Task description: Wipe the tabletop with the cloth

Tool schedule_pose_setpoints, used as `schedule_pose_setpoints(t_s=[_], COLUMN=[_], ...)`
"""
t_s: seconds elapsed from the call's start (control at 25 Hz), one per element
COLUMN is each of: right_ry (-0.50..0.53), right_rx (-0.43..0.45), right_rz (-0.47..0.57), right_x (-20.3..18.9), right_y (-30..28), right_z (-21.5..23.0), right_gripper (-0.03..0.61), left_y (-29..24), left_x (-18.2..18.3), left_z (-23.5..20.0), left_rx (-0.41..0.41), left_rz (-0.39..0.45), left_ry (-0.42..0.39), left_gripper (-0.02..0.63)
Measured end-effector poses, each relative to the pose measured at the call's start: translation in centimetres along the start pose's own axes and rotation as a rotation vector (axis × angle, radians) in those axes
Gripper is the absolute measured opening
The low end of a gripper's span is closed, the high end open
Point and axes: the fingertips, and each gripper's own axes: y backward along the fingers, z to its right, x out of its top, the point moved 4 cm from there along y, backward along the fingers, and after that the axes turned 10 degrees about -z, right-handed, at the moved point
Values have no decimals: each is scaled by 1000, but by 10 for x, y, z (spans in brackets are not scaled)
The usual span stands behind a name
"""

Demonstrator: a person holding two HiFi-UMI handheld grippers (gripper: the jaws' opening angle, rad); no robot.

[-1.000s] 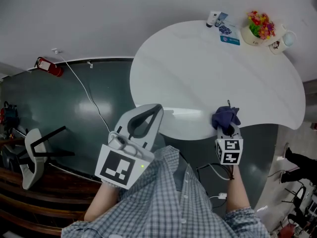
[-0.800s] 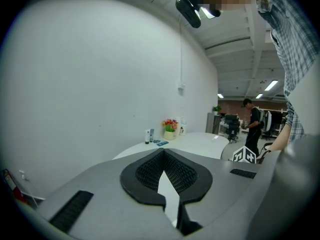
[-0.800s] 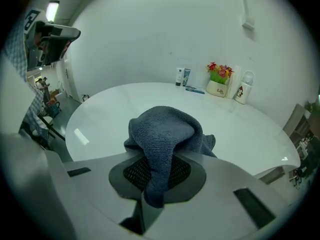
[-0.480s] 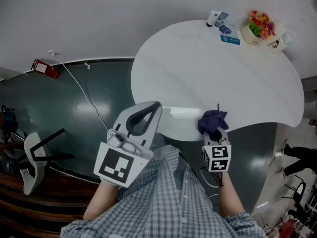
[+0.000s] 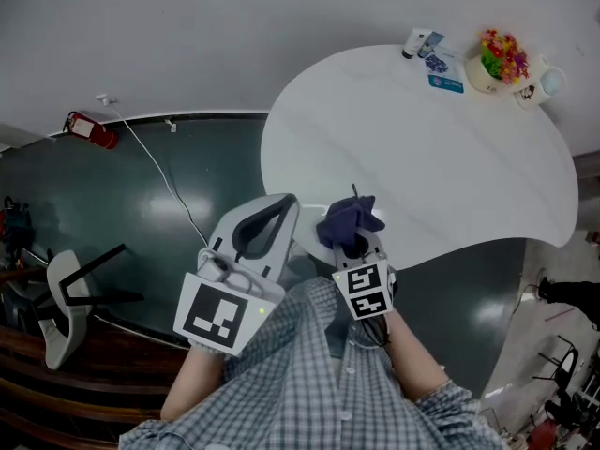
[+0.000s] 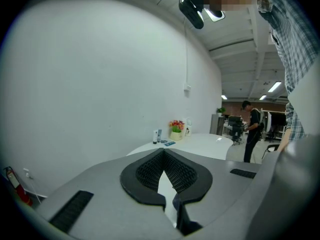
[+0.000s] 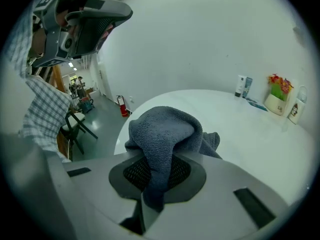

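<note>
One blue-grey cloth (image 5: 349, 221), two tongs, one white desk (image 5: 422, 139). The right tongs (image 5: 354, 242) clamp the cloth over the desk's near edge. The left tongs (image 5: 289, 206) are closed and empty. Only the right gripper view shows the cloth pinched between the pads (image 7: 131, 174).

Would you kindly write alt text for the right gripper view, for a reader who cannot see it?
The right hand-held gripper is shut on a bunched dark blue-grey terry cloth, with a round white tabletop stretching beyond it. A pot of red and yellow flowers stands near the table's far edge.
</note>
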Motion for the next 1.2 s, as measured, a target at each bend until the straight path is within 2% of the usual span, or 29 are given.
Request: schedule_pose_setpoints(t_s=[0.16,0.4,0.64,0.88,1.04,1.2], right_ry=[67,136,153,123,92,-5], right_rx=[55,92,117,117,71,8], right_rz=[2,-1,7,24,12,-1], right_x=[31,74,99,95,81,55], right_y=[-22,-49,-65,-61,-51,-35], right_z=[-18,-32,-41,-33,-14,24], right_gripper=[37,37,37,37,37,37], left_y=[5,10,11,-1,-11,-25], left_x=[0,-1,4,7,10,16], left_z=[-12,-26,-38,-38,-36,-31], left_rx=[25,48,42,-8,-40,-70], left_rz=[-2,-3,7,8,12,20], left_ry=[4,8,3,-5,-3,-19], left_gripper=[2,2,2,2,2,2])
